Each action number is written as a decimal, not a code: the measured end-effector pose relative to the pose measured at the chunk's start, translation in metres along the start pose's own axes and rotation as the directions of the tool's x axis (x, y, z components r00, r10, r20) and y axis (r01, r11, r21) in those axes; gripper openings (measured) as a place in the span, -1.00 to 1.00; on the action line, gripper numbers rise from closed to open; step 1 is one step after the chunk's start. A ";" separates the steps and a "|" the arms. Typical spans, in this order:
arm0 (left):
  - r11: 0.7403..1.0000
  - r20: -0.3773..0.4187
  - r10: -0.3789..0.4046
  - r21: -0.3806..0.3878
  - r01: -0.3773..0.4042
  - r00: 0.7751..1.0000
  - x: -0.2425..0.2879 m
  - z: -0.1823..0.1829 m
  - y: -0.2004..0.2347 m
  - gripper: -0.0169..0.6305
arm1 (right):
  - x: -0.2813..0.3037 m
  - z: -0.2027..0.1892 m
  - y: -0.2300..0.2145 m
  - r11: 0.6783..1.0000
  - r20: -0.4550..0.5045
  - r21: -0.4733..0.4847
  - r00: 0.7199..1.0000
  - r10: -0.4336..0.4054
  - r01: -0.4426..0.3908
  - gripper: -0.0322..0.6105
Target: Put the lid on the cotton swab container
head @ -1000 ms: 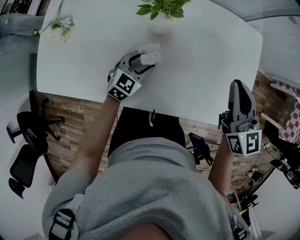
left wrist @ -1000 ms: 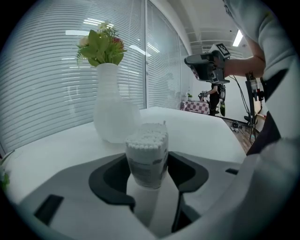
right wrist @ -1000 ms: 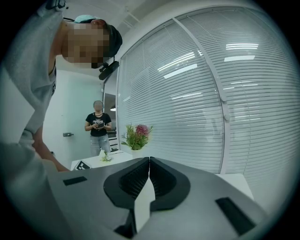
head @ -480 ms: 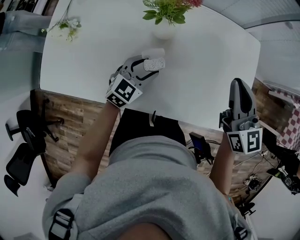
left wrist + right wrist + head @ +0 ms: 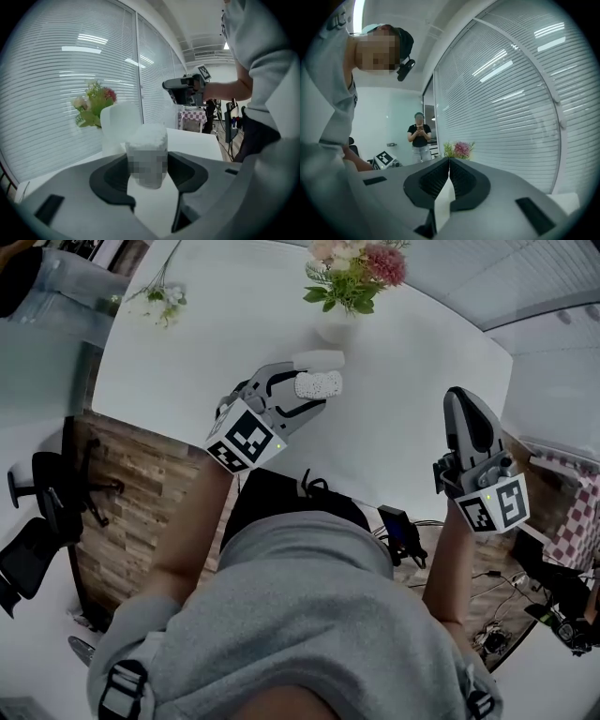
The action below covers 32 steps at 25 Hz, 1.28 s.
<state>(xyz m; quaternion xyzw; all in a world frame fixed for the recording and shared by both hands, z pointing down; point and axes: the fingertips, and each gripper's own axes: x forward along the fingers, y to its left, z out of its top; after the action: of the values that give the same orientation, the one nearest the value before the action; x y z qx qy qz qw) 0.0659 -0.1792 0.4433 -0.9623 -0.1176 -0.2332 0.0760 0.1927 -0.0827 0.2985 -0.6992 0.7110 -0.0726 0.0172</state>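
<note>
The cotton swab container (image 5: 322, 384), a small white tub packed with swabs, is off the white table (image 5: 403, 437) with my left gripper (image 5: 309, 392) shut on it. In the left gripper view the container (image 5: 148, 143) sits between both dark pads. A flat white piece, apparently the lid (image 5: 318, 360), lies on the table just beyond the container. In the left gripper view a white shape (image 5: 120, 125) stands behind the container; I cannot tell whether it is the lid. My right gripper (image 5: 458, 399) hovers at the table's right edge, shut and holding nothing, jaws together (image 5: 449, 165).
A white vase of pink and green flowers (image 5: 352, 277) stands at the table's far side, a loose flower sprig (image 5: 165, 298) at far left. An office chair (image 5: 42, 512) is on the wood floor at left. A person (image 5: 419, 135) stands in the background.
My left gripper has lifted the container up off the table. The right gripper has also risen a little and leans more to the left.
</note>
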 end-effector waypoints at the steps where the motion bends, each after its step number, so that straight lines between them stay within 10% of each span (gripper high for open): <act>1: 1.000 0.006 0.001 0.010 -0.001 1.000 -0.003 0.008 -0.001 -0.20 | 0.004 0.002 0.002 1.000 -0.005 -0.003 1.000 0.024 -0.024 -0.82; 14: 0.994 0.077 0.034 0.099 -0.041 0.996 -0.028 0.089 -0.015 -0.20 | 0.032 0.022 0.010 0.919 0.079 0.252 0.953 0.292 -0.303 -0.82; 32: 0.984 0.013 -0.021 0.175 0.018 1.000 -0.027 0.106 -0.060 -0.20 | 0.037 0.026 0.029 0.655 0.200 0.519 0.823 0.532 -0.549 -0.81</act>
<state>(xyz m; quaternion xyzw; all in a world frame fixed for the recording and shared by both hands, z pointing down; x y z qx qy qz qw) 0.0725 -0.1054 0.3424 -0.9525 -0.1476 -0.2154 0.1569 0.1661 -0.1212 0.2715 -0.4209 0.8330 -0.2569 0.2508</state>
